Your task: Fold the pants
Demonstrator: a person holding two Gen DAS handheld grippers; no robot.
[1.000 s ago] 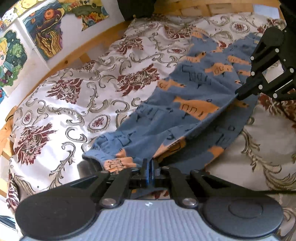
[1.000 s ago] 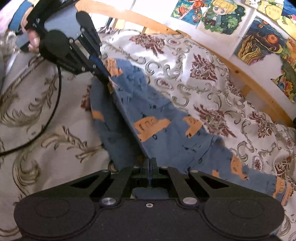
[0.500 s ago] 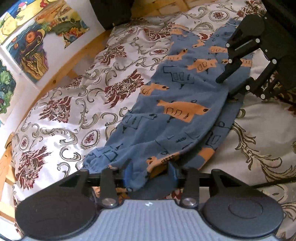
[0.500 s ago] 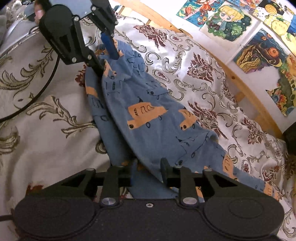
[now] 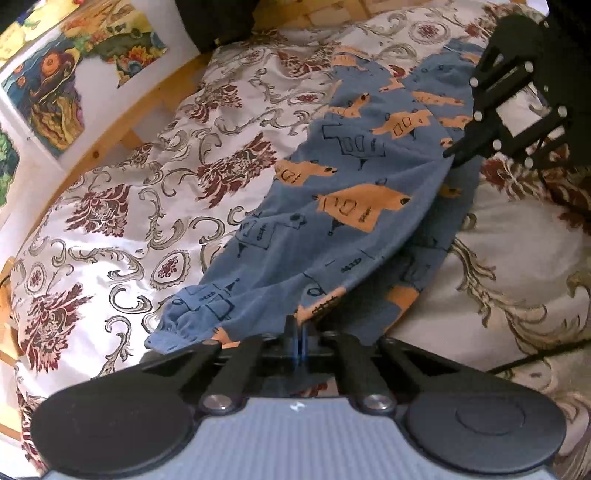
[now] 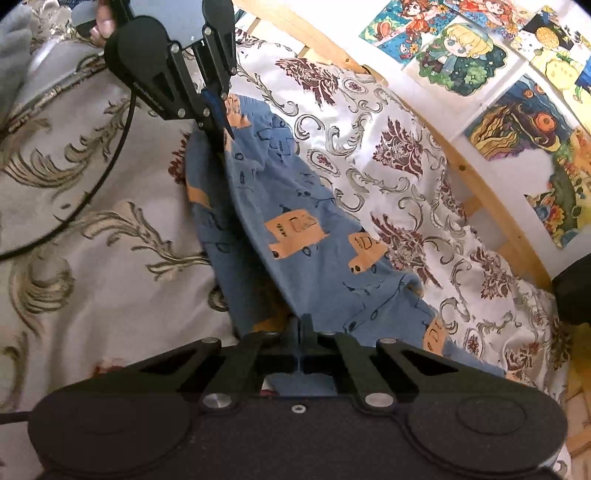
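Left wrist view showed the left gripper pinched tight on the blue patterned pants, near their cuff. The pants lay on the floral bedspread, the right gripper clamped on their opposite end.

You are looking down on a bed spread with a glossy white cover printed with dark red floral medallions and grey-gold scrolls; the near side shows larger gold scrollwork on pale fabric. A light wooden bed frame runs along the far edge, tight against a white wall. Colourful cartoon-style drawings are pinned to that wall in a row. A dark object sits at the head end. Bright daylight gives the cover a sheen.
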